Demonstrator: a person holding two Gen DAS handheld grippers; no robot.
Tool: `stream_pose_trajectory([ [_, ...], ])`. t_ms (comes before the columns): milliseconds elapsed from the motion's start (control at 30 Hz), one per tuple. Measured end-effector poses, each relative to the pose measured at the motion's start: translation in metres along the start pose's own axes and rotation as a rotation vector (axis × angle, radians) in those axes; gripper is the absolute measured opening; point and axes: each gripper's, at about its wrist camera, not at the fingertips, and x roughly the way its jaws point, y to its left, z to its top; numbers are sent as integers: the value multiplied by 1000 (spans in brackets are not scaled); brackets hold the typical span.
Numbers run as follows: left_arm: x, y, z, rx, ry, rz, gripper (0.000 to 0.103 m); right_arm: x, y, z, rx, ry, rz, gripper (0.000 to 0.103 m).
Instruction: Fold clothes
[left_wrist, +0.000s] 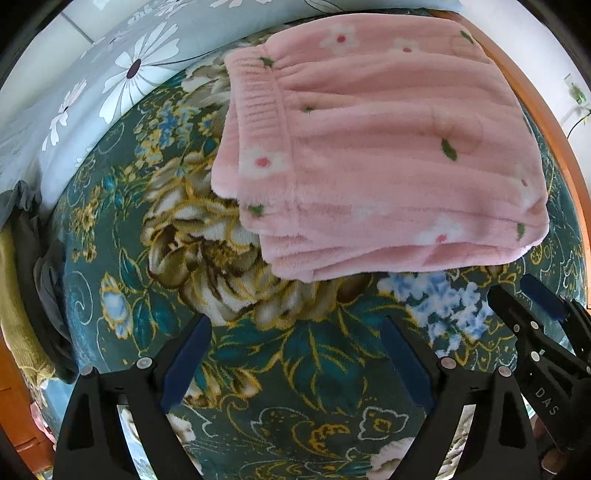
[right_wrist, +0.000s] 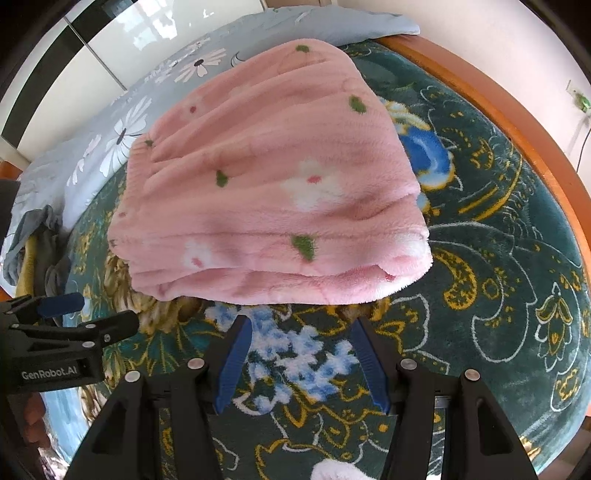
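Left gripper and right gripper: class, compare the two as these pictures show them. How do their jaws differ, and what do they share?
The left gripper has its jaws spread wide; the right gripper holds its jaws narrower. Both are open, with nothing between the blue pads. Both hover over the green floral blanket, just short of the folded pink fleece garment.

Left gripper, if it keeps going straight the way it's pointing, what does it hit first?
Most likely the green floral blanket: the left gripper points down at it with open, empty jaws. The folded pink garment lies beyond the tips, apparently out of that line.
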Motion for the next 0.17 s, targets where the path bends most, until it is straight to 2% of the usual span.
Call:
stream_pose_trajectory([
  [167, 2, -2, 6, 15, 0, -29, 93, 5, 0, 5, -2, 12, 2, 61],
])
